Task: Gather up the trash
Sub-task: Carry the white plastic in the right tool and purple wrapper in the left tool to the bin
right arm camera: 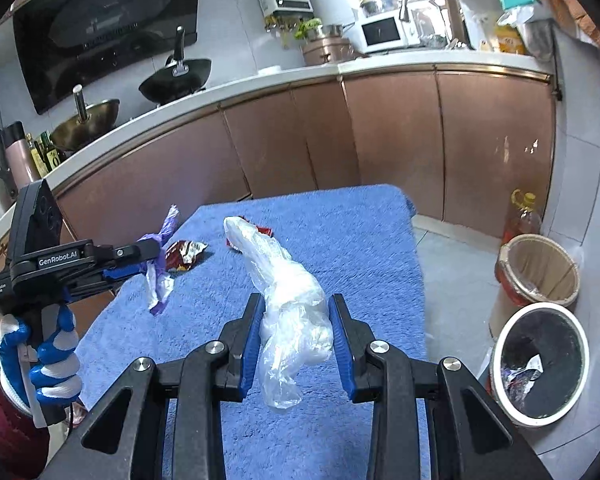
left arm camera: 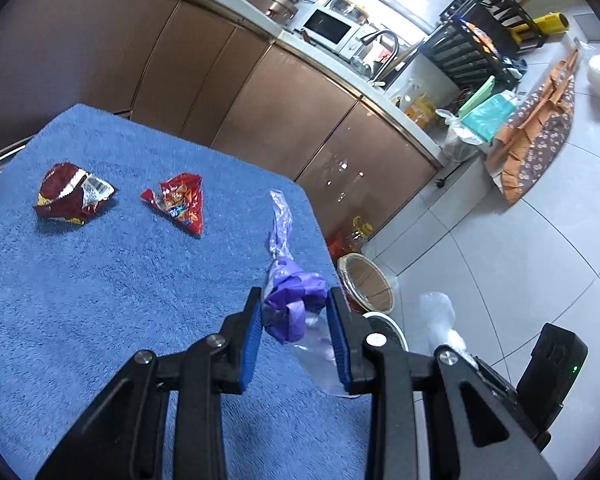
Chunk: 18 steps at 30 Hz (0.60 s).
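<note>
Holding one piece of trash in each tool, the person has both hands above the tabletop, which is covered with a blue towel.

On the left side, a hand in a blue and white glove carries the left tool. Its pads are closed on a crumpled purple bag, and a twisted tail of the bag stands up in front while a clear strip hangs below. The grip is on the thick bunched part, probably because thin film slips out easily.

In the middle, two pieces are not yet collected: a dark red wrapper and, beside it, a red snack packet. Both lie flat on the towel, apart from each other and from the tools.

To the right, the right tool is closed on a white plastic bag, again on its bulky middle, with loose ends above and below the pads.

On the floor at the far right stand a round bin with a black liner, already with some scraps inside, and a woven basket just behind it (I cannot tell which of them is for this trash, but the lined bin seems more likely). I judge that both bags should go there next, and the bin is low, so the tools must go down before they open, otherwise the light film may float beside it.
</note>
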Tool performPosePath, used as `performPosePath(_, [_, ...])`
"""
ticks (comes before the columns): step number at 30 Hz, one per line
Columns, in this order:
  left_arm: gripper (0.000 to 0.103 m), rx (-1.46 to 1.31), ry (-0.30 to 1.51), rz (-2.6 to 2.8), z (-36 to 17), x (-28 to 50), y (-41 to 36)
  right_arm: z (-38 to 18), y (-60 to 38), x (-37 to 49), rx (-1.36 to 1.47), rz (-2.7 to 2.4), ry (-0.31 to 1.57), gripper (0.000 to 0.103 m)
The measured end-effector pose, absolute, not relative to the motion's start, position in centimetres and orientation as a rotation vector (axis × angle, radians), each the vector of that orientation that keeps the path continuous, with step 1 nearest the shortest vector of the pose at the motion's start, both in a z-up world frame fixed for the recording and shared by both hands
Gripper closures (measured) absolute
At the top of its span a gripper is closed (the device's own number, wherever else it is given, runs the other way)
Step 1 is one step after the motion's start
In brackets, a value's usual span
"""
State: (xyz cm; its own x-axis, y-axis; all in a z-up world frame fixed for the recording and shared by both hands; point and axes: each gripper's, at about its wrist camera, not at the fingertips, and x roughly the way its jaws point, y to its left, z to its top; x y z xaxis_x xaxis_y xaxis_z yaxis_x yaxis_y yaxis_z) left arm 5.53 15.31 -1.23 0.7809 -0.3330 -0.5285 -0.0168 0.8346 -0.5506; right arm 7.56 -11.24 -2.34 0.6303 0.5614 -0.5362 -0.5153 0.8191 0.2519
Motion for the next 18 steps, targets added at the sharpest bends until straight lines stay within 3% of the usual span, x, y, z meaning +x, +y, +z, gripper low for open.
performPosePath(8, [0.073, -0.502, 0.682, -0.228, -0.2, 6.9, 12.2, -2.3, -15.1, 7.6, 0.145, 0.537, 0.606, 0.072])
performPosePath(18, [0.073, -0.350, 0.787, -0.363, -0.6, 13.7, 3.3, -6.5, -23.3, 10.7, 0.268, 0.320, 0.647, 0.072])
